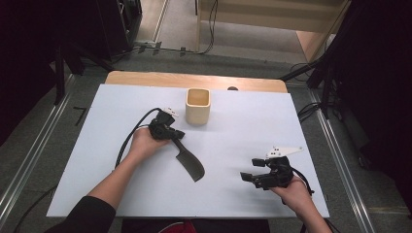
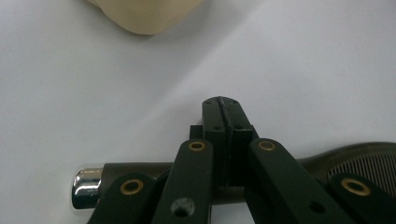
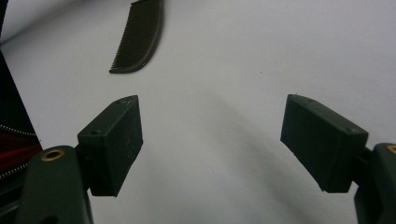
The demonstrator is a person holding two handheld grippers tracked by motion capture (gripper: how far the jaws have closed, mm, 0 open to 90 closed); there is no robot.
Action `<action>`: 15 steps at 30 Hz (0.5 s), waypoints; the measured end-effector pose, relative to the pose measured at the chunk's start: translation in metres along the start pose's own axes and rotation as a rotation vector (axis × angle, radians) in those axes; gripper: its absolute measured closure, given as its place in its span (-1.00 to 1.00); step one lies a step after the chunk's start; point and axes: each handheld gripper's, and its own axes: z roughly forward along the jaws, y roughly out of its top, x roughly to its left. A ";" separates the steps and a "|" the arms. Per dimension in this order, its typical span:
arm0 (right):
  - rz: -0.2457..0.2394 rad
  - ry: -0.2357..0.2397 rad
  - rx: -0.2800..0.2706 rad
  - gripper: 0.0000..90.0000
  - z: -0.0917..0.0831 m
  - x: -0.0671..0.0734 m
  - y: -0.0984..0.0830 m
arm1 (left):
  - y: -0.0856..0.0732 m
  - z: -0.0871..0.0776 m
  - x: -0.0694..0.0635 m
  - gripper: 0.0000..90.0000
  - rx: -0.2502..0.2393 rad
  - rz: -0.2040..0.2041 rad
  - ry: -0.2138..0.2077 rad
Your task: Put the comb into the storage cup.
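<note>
White tabletop (image 1: 121, 184): your left gripper (image 1: 171, 131) clamps a dark comb (image 1: 189, 164) by its stiff handle, just before the beige cup (image 1: 197, 106). Light, rigid, slippery. Your right gripper (image 1: 248, 170) gapes empty.

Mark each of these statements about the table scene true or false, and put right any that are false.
1. The left gripper is shut on the handle of the comb. True.
2. The right gripper holds the comb. False: its jaws stand open with nothing between them.
3. The cup lies tipped on its side. False: it stands upright with its mouth up.
4. The comb has a shiny metal cap at the end of its handle. True, as the left gripper view shows.
5. The comb's toothed end is inside the cup. False: it lies out on the white table, on the near side of the cup.
</note>
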 end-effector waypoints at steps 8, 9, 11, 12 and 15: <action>-0.001 0.000 0.001 -0.58 0.000 0.000 0.000 | -0.007 -0.006 0.002 1.00 -0.002 -0.017 -0.002; -0.001 0.000 0.000 -0.58 0.000 0.000 0.000 | -0.007 -0.006 0.002 1.00 -0.002 -0.017 0.000; -0.002 0.000 0.002 -0.58 0.000 0.000 0.000 | -0.009 -0.008 0.003 1.00 -0.001 -0.021 0.000; -0.002 0.000 0.001 -0.58 0.000 0.000 0.000 | -0.010 -0.008 0.003 1.00 -0.003 -0.022 0.002; 0.001 0.000 -0.001 -0.58 0.000 0.000 0.000 | -0.011 -0.010 0.004 1.00 0.000 -0.026 0.002</action>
